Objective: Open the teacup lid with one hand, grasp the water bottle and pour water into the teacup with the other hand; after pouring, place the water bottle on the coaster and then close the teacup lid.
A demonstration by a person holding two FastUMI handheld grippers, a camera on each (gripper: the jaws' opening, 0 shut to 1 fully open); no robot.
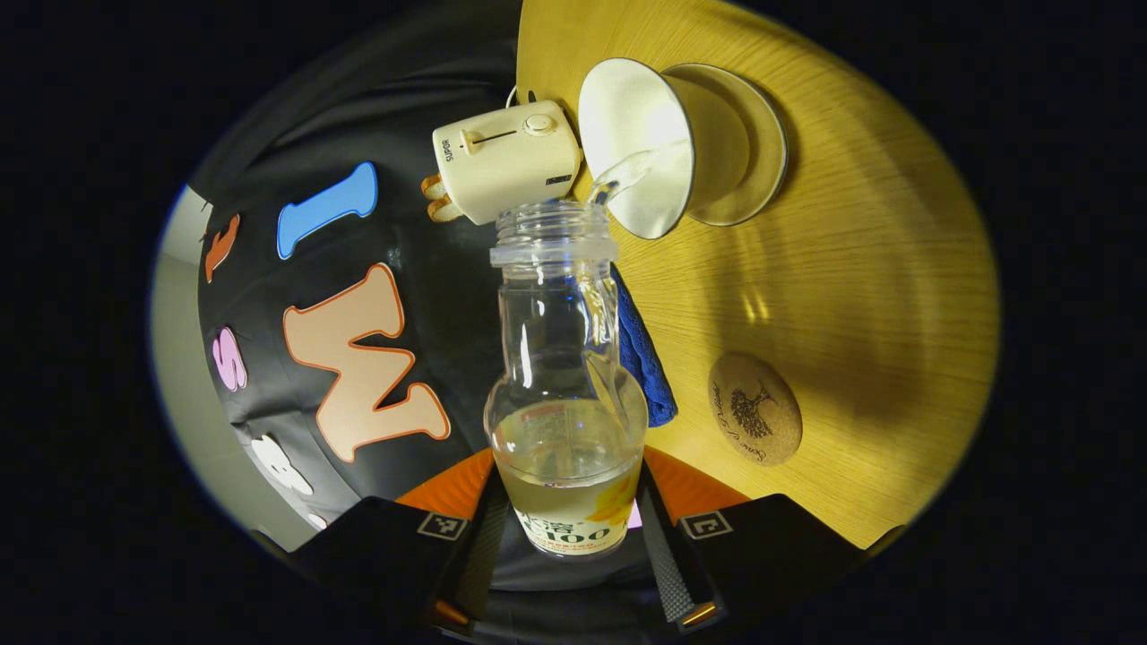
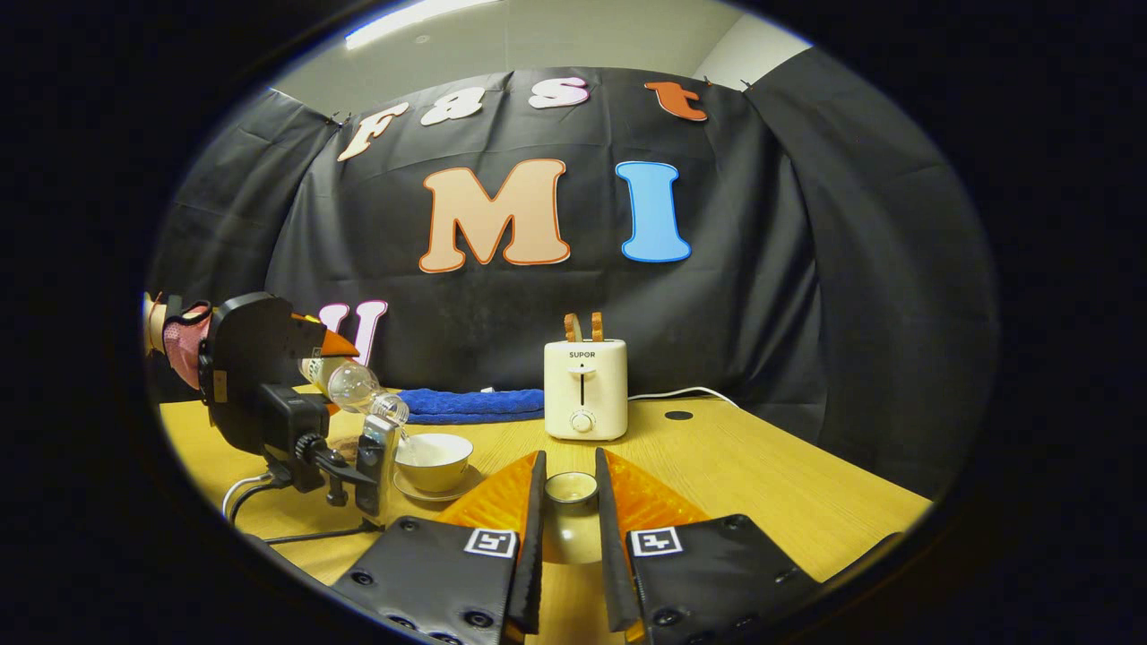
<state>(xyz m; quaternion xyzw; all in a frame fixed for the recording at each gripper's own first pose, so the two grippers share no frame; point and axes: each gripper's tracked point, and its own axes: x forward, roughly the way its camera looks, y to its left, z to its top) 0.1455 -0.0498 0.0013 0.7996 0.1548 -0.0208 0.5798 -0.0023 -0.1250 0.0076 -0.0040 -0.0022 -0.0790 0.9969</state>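
Bench (image 2: 762, 466) of smooth pale wood carries a boxy cream toaster (image 2: 586, 390); the round white teacup (image 1: 638, 148) on its saucer (image 1: 762, 152) stands just beside the toaster. Left tool (image 1: 573, 528) grips the clear ribbed water bottle (image 1: 564, 376), tipped, its stream entering the teacup; overtilting could splash past the rim. Cork coaster (image 1: 754, 408) waits near the teacup. Right tool (image 2: 570, 511) pinches the small glossy lid (image 2: 571, 487).

We see our left gripper (image 1: 570, 528) clamping the water bottle (image 1: 566, 394), tipped ahead, water streaming into the teacup (image 1: 668, 148) beyond its mouth
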